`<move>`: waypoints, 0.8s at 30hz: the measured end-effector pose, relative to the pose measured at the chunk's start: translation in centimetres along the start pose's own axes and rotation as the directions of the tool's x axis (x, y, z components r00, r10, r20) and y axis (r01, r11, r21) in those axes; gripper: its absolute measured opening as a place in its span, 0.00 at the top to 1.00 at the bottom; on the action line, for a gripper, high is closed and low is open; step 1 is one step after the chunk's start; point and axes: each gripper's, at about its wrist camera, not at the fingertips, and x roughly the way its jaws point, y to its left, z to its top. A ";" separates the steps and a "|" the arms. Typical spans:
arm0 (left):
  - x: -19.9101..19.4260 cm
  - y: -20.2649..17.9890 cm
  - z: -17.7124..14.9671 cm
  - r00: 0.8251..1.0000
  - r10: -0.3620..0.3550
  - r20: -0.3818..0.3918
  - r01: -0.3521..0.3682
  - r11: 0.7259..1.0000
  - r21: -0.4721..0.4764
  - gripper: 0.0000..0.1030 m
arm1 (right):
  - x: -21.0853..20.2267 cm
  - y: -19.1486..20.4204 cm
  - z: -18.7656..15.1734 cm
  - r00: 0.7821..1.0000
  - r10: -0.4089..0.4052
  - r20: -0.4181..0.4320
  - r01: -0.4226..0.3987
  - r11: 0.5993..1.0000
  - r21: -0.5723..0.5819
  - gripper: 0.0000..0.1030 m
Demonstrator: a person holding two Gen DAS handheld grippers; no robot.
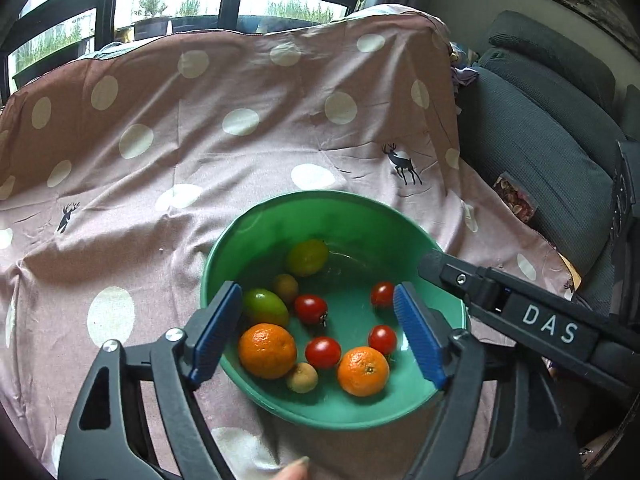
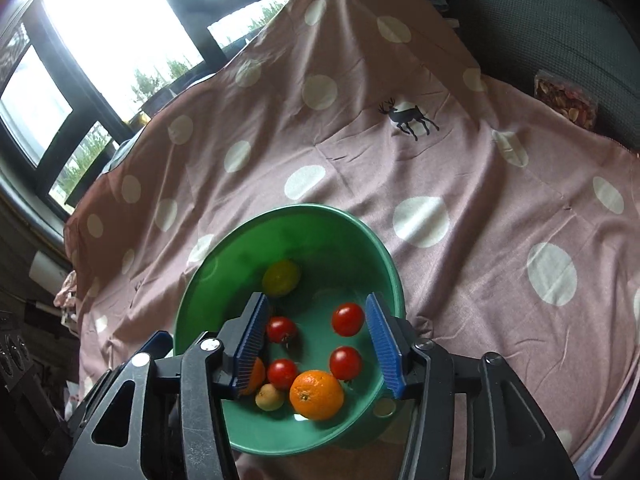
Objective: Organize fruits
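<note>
Pink dotted cloth covers the surface, windows behind, a grey sofa to the right.

Left wrist view: the left tongs (image 1: 318, 330) stand open and empty over the near side of the green bowl (image 1: 280, 216), which holds two oranges, four tomatoes and other fruit. One orange (image 1: 267, 350) lies just beside the left pad. The green mango (image 1: 265, 307) has its long axis slanting from upper left to lower right.

Right wrist view: the right tongs (image 2: 316, 346) are open, holding nothing, above the tomatoes (image 2: 347, 319). The other orange (image 2: 316, 395) lies nearest, below and between the pads; round, no axis to match.
</note>
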 end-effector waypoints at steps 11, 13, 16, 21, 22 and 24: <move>-2.2 0.8 0.6 0.999 0.044 0.028 -0.043 0.999 -0.028 0.00 | -1.9 0.2 0.3 0.997 -0.025 0.068 0.025 1.000 -0.008 0.28; -2.3 0.8 0.5 0.999 0.042 0.028 -0.041 0.999 -0.033 0.00 | -2.0 0.0 0.3 0.997 -0.022 0.072 0.022 1.000 -0.002 0.27; -2.3 0.7 0.5 0.999 0.039 0.025 -0.038 0.999 -0.035 0.00 | -2.0 0.0 0.3 0.997 -0.020 0.072 0.020 1.000 -0.003 0.26; -2.2 0.8 0.5 0.999 0.032 0.013 -0.031 0.998 -0.050 0.01 | -2.1 0.1 0.3 0.997 -0.033 0.074 0.033 0.999 0.000 0.26; -2.3 0.8 0.4 0.999 0.035 0.015 -0.034 0.998 -0.051 0.01 | -2.2 0.1 0.3 0.997 -0.035 0.075 0.035 0.999 -0.002 0.26; -2.4 0.9 0.4 0.999 0.039 0.017 -0.038 0.998 -0.051 0.01 | -2.2 0.1 0.3 0.996 -0.039 0.076 0.039 0.999 -0.003 0.26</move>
